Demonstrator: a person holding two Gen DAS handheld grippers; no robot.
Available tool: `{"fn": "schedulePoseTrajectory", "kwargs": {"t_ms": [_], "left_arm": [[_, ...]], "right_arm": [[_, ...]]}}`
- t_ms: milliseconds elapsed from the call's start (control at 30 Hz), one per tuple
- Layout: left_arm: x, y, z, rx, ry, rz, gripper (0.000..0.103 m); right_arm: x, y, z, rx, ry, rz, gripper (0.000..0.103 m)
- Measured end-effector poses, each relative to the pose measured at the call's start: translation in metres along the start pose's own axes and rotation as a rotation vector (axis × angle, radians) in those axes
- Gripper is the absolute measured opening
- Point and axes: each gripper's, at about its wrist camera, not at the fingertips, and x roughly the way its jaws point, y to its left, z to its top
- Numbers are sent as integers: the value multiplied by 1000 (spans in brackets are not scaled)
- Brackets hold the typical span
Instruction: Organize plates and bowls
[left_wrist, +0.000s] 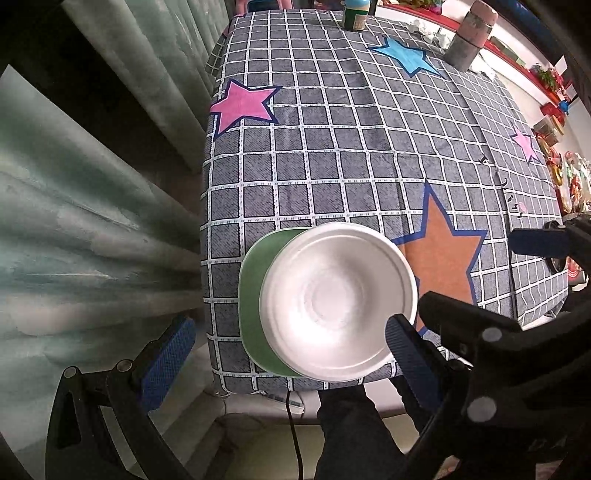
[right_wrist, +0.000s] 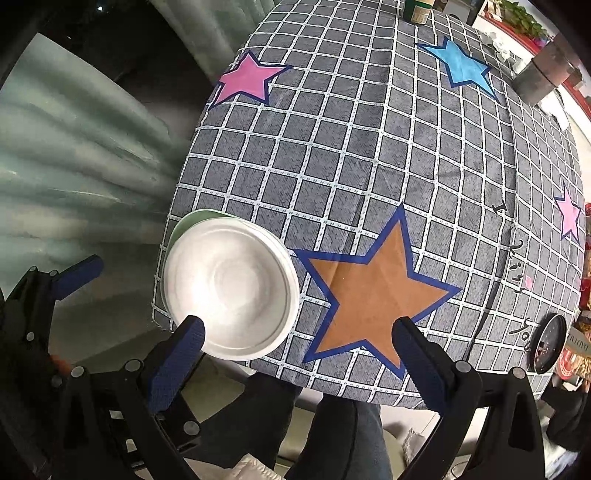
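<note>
Upright, white bowl (left_wrist: 338, 302) atop green plate (left_wrist: 255, 295).

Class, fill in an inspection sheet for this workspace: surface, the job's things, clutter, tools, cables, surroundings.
Surface: table under a grey checked cloth printed with stars.
Job's things: white bowl sits on a green plate at the table's near left corner, overhanging the plate's right side.
Clutter: green bottle and grey flask at the far edge; a dark round dish at the near right edge.
Tools: left tool open, above the bowl, holding nothing; right tool open, empty, over the near edge.
Cables: one dark cable hanging below the near edge.
Surroundings: pale green curtain left; colourful shelf goods right.
</note>
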Motion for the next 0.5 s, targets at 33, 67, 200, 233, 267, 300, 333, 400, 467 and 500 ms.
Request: {"fn": "schedulePoseTrajectory", "kwargs": {"t_ms": [33, 67, 200, 233, 267, 300, 333, 400, 467, 500], "left_arm": [[0, 0, 0, -1, 0, 1, 103], [0, 1, 0, -2, -1, 2, 103], [0, 2, -1, -7, 0, 2, 103], [-1, 2, -1, -7, 0, 2, 103], [-1, 2, -1, -7, 0, 2, 103], [-1, 2, -1, -7, 0, 2, 103], [-1, 2, -1, -7, -1, 3, 103], [0, 2, -1, -8, 1, 2, 103], [-1, 2, -1, -8, 1, 3, 103], [-1, 2, -1, -8, 2, 2, 103]], "right_arm": [[0, 1, 0, -2, -1, -1, 102], [-1, 1, 0, -5, -1, -1, 102], [-2, 3, -1, -11, 0, -1, 102], [-2, 3, -1, -13, 1, -1, 102], [-2, 3, -1, -13, 1, -1, 102], [-2, 3, -1, -13, 0, -1, 102], [-2, 3, -1, -13, 0, 0, 102], [-1, 3, -1, -14, 1, -1, 102], [-2, 3, 0, -13, 2, -1, 102], [-2, 3, 0, -13, 1, -2, 102]]}}
